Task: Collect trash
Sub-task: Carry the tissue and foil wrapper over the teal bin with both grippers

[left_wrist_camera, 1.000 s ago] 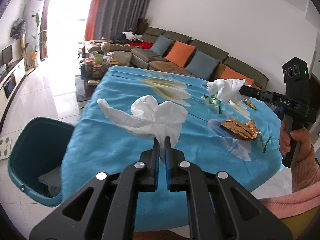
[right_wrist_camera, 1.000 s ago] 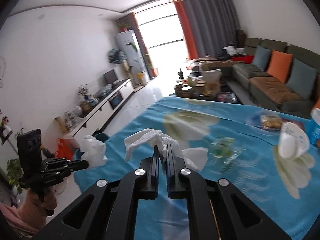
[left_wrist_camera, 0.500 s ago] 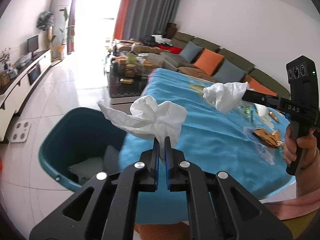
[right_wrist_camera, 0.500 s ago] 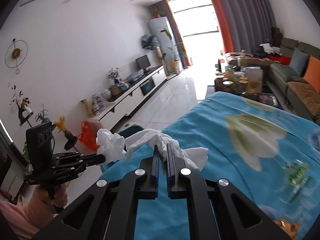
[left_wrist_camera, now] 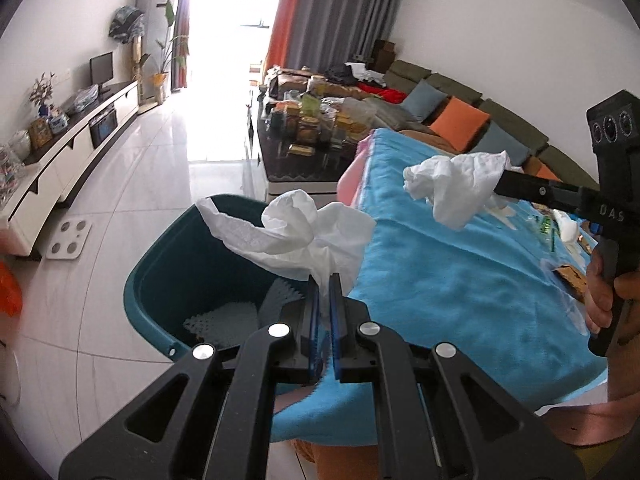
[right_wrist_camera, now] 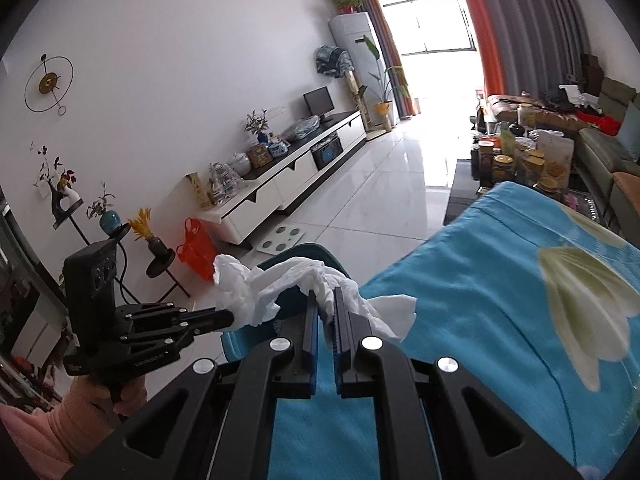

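My left gripper [left_wrist_camera: 325, 280] is shut on a crumpled white tissue [left_wrist_camera: 296, 236] and holds it above the near rim of a dark teal bin [left_wrist_camera: 160, 280] on the floor. My right gripper [right_wrist_camera: 326, 294] is shut on a second white tissue [right_wrist_camera: 360, 300]; it shows in the left wrist view [left_wrist_camera: 498, 184] over the blue tablecloth [left_wrist_camera: 460, 280], to the right of the bin. In the right wrist view the left gripper [right_wrist_camera: 230, 316] with its tissue [right_wrist_camera: 236, 288] hangs to the left, in front of the bin [right_wrist_camera: 304, 252].
White and dark paper lies in the bin's bottom [left_wrist_camera: 224, 320]. A gold wrapper [left_wrist_camera: 574, 276] and small scraps [left_wrist_camera: 546, 226] lie on the table's far right. A bathroom scale [left_wrist_camera: 68, 234], an orange bag [right_wrist_camera: 196, 248], a TV cabinet [right_wrist_camera: 280, 184] and a cluttered coffee table [left_wrist_camera: 312, 132] stand around.
Both grippers swung left from over the table toward the bin, each still holding its tissue. The left tissue now hangs over the bin instead of the tablecloth.
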